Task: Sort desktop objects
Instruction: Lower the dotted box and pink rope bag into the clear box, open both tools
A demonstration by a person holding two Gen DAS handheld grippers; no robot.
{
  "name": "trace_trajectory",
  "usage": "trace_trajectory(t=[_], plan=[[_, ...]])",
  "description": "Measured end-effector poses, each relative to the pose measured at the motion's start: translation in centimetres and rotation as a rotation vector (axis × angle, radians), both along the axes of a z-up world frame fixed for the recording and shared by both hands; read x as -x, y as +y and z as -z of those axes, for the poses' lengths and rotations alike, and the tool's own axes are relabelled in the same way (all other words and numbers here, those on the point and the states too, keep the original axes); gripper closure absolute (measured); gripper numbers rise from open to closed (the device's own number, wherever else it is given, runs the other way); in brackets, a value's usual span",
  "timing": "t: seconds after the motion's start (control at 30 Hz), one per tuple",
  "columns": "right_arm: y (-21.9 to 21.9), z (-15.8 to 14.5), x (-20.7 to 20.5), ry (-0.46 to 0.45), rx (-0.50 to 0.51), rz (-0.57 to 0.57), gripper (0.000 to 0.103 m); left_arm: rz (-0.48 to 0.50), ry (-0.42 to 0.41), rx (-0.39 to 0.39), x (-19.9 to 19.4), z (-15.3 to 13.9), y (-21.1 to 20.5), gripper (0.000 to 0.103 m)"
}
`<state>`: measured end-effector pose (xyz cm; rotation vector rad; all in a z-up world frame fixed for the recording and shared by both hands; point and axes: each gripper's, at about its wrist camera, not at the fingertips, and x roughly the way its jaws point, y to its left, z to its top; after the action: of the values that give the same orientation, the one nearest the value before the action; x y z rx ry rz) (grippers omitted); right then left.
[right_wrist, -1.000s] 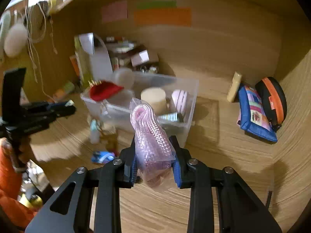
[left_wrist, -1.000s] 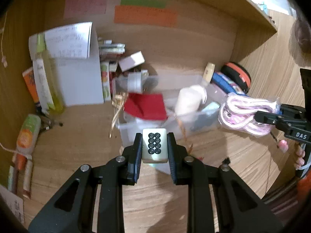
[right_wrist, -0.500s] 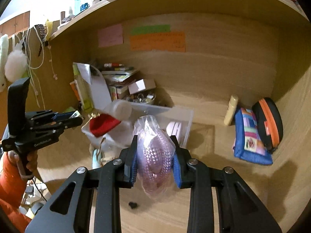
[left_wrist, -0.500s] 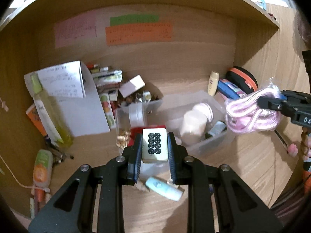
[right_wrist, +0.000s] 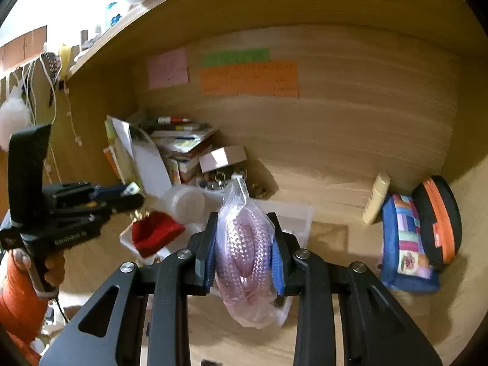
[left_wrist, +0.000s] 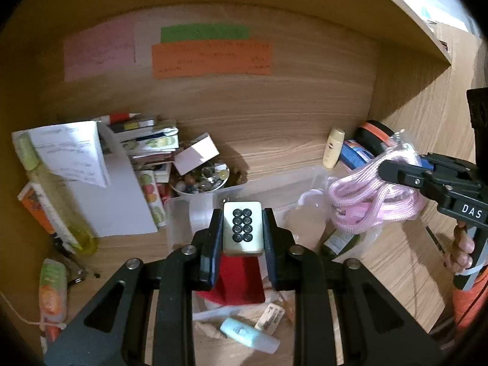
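Eight black rings are printed on the cream face of the mahjong tile (left_wrist: 243, 231), and the bagged rope (right_wrist: 243, 245) is braided in pale pink. Pink, green and orange are shown by the paper notes (right_wrist: 248, 77), red by the cloth (right_wrist: 156, 234), and a multicoloured patchwork on blue by the pouch (right_wrist: 407, 245).

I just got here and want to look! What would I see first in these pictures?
First you'd see the white tile with eight black rings, pinched in the left gripper right in the middle of its view. Next comes the pink rope in a clear bag, squeezed in the right gripper. Behind both, a clear plastic box with a red cloth sits on the wooden desk, under an orange note on the back wall.
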<state>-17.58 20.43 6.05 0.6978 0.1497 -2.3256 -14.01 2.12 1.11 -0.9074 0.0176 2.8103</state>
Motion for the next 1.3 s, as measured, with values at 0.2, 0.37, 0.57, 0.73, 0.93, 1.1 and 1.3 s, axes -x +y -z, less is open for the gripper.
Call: trace_trajectory(t=[0.2,0.37,0.57,0.73,0.93,1.1,1.3], plan=[[-1.3,-0.2,2.1,0.001,0.034,-0.006,0.077,0.025,-0.052,0.004,2.8,0.9,0.6,0.079],[-2.5,1.2,4.3,-0.030,0.018,0.002,0.077,0.052,-0.105,0.002,4.9,2.3,1.3,0.079],[-3.8,1.4,6.0,-0.025,-0.037,0.015,0.076,0.066,-0.158,0.021,7.0,3.8,2.3,0.079],[-5.7,2.1,7.5,-0.032,-0.122,-0.004,0.073,0.062,-0.193,0.032,8.4,4.7,2.8,0.079],[-7.8,4.9,8.9,-0.124,-0.210,-0.062,0.073,0.035,-0.195,0.034,8.5,5.2,2.2,0.079],[-8.4,6.5,8.9,-0.155,-0.227,-0.085,0.072,0.024,-0.179,0.021,7.9,4.7,1.2,0.079],[-10.0,7.2,7.8,-0.108,-0.290,-0.101,0.043,0.014,-0.153,0.005,6.8,3.8,0.1,0.079]])
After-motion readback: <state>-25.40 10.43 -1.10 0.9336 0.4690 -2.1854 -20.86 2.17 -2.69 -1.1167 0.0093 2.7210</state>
